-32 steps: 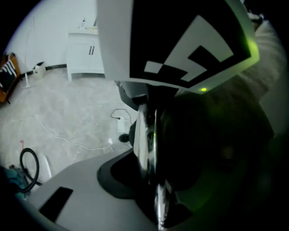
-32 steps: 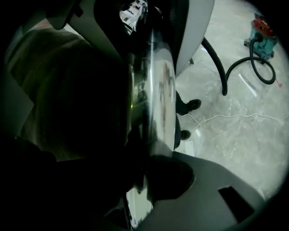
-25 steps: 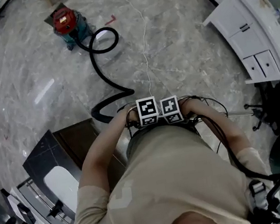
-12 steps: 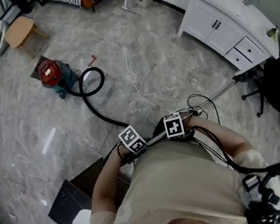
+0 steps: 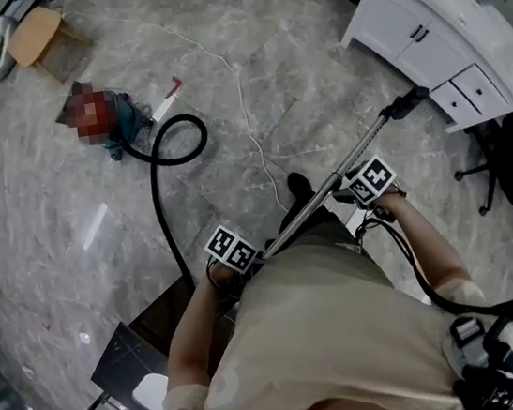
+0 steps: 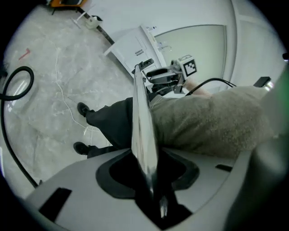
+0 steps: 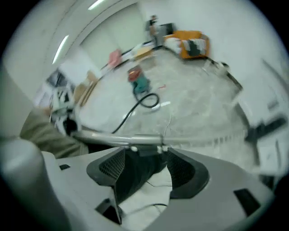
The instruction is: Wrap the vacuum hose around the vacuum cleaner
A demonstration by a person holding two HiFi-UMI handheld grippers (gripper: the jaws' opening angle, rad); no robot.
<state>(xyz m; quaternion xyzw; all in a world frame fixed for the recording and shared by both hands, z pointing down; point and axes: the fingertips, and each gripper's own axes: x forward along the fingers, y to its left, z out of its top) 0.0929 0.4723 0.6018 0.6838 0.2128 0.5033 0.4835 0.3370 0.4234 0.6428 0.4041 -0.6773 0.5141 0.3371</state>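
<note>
Nothing is wrapped yet: the hose (image 5: pixel 159 213) trails loose over the floor from the vacuum cleaner (image 5: pixel 117 124), far left. The left gripper (image 6: pixel 146 171) has its fingers clamped on the metal wand (image 6: pixel 142 126). The right gripper (image 7: pixel 145 167) has just been opening its fingers, and the wand lies ungripped across their tips.

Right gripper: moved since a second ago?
Yes: the right gripper moved toward the white cabinet; its jaws have just been opening, the silver metal wand lying across their tips.

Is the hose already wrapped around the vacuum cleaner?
No, the black hose leaves the vacuum cleaner, makes one loose loop beside it and runs away across the floor.
</note>
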